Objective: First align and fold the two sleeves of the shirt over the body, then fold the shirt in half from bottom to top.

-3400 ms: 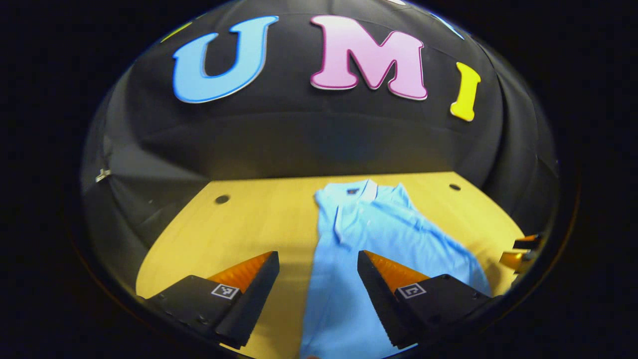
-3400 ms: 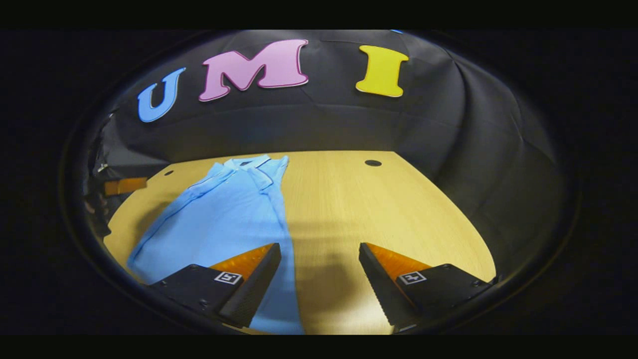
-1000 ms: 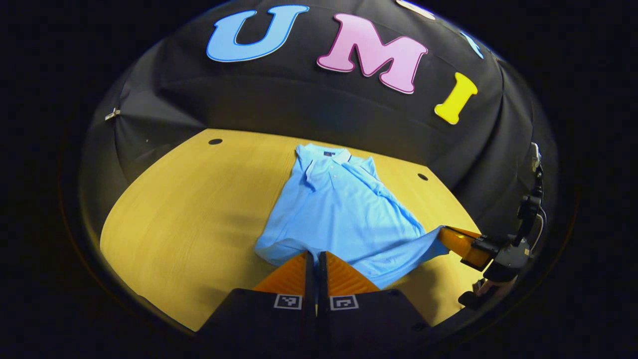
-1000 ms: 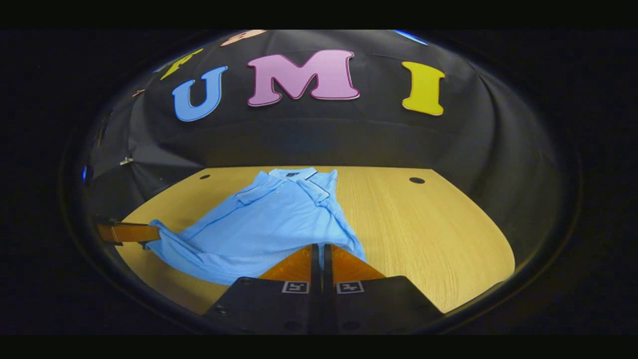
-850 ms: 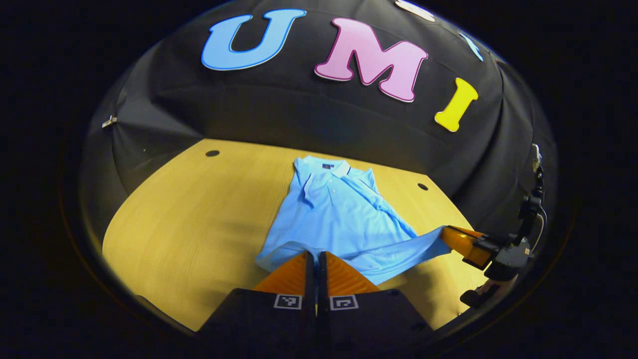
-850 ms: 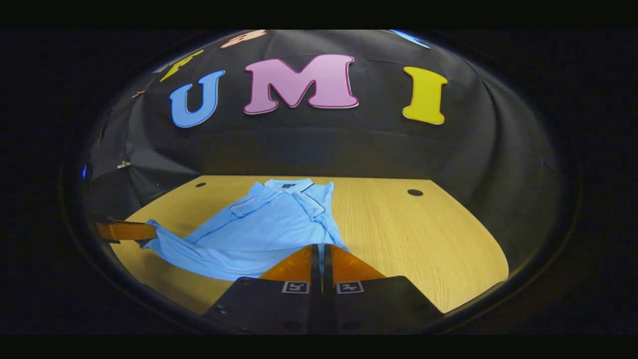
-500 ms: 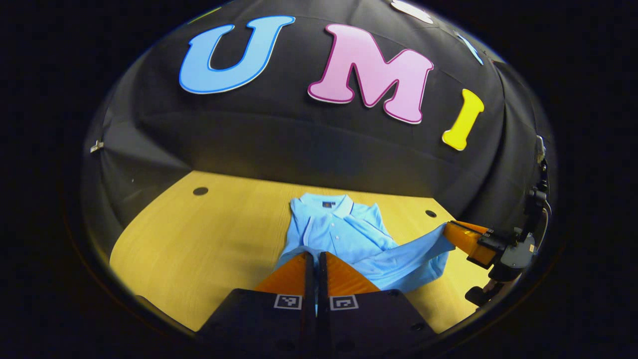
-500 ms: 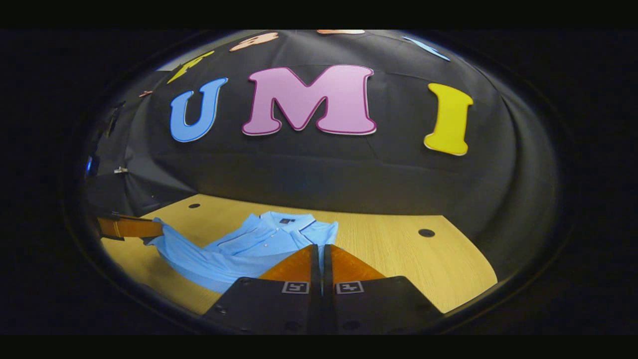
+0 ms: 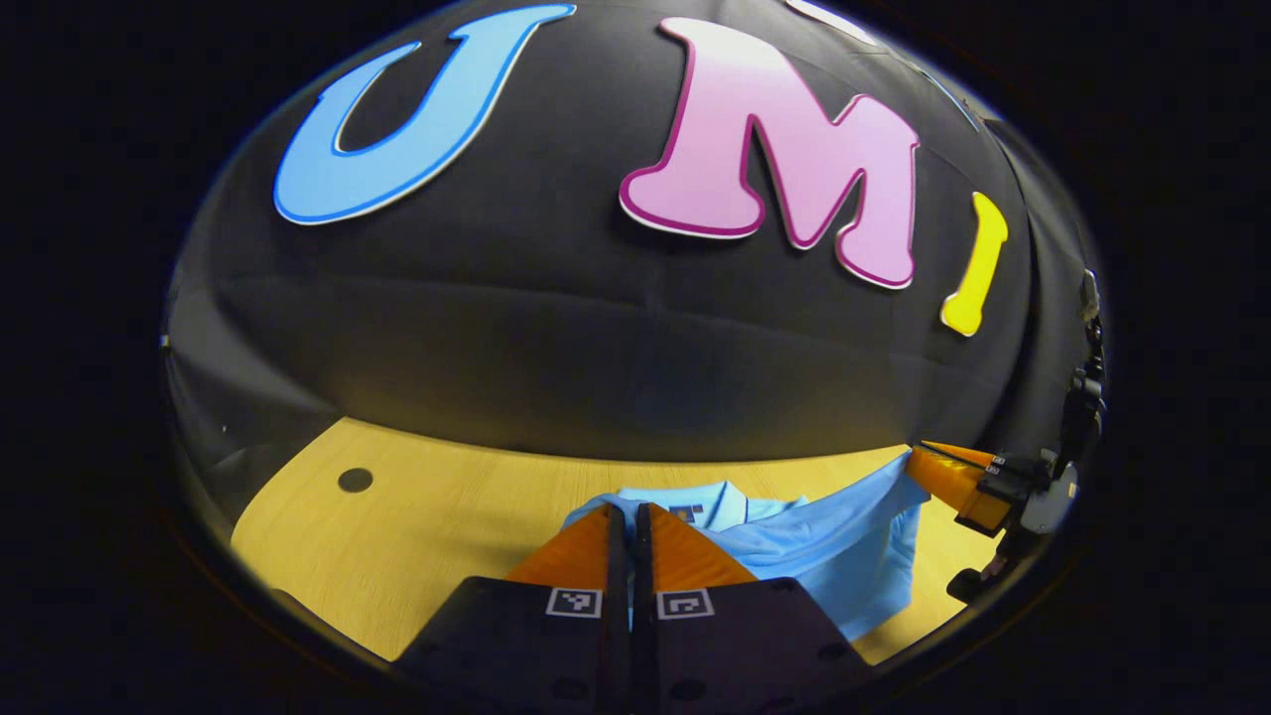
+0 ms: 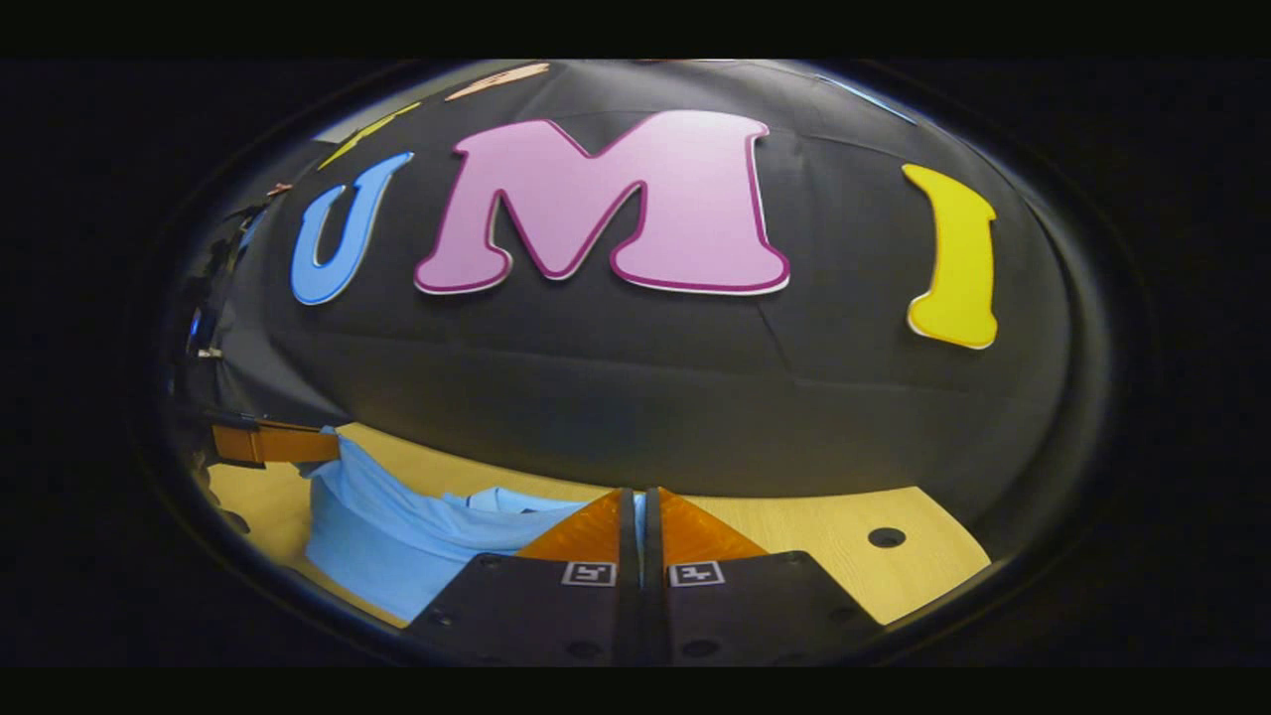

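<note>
Dim booth, sharp focus (edges bulge from fisheye), soft shadows.

Most of the shirt (image 9: 844, 556) behind the left gripper (image 9: 629, 516); collar (image 9: 710, 504) barely visible.

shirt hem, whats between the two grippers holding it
The lifted blue shirt hem spans from the left gripper to the right gripper; nothing else lies between them. The left gripper view shows it.

Wooden table (image 9: 437, 516) with round holes (image 9: 354, 480)
</note>
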A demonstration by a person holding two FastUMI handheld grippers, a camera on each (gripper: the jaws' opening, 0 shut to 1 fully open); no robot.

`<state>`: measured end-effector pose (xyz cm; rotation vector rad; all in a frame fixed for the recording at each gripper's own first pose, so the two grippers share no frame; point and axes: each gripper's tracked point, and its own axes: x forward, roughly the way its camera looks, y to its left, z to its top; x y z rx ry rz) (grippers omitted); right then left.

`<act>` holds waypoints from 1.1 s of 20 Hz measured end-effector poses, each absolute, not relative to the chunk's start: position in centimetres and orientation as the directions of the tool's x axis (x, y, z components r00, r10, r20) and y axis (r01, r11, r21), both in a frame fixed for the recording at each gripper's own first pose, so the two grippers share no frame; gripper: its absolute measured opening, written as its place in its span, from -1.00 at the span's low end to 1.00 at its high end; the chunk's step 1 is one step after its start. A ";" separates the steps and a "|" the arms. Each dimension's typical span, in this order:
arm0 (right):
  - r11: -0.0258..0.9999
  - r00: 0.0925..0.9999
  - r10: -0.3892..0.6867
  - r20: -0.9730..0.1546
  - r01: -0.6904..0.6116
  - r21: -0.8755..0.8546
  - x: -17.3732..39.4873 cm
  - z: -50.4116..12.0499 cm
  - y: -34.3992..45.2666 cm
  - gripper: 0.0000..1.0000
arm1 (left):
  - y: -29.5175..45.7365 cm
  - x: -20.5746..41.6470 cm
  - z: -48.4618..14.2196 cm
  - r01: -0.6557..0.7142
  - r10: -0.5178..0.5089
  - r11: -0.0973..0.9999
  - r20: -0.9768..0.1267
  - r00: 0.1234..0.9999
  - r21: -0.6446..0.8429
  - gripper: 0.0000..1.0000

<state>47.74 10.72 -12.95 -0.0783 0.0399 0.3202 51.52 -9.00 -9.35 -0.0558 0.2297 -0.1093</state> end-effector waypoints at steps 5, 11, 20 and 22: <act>0.957 0.959 0.275 -0.062 -0.280 -0.081 55.0 -13.9 10.8 -1.00 | -8.1 58.3 -11.4 0.094 -0.116 0.991 -0.254 0.960 -0.099 -0.89; 0.967 0.955 0.229 -0.190 -0.246 -0.071 56.5 -18.4 9.4 -0.80 | -5.8 60.5 -16.7 -0.004 0.000 1.000 -0.364 0.932 -0.011 -0.13; 0.974 0.979 0.191 -0.077 -0.199 -0.106 45.1 -11.3 6.4 0.94 | -5.9 48.7 -6.1 -0.039 0.051 0.994 -0.124 0.991 0.098 0.94; 0.976 0.983 0.181 -0.038 -0.185 -0.115 41.2 -8.2 5.8 0.94 | -7.0 43.8 -3.5 -0.018 0.026 0.994 -0.073 0.997 0.105 0.94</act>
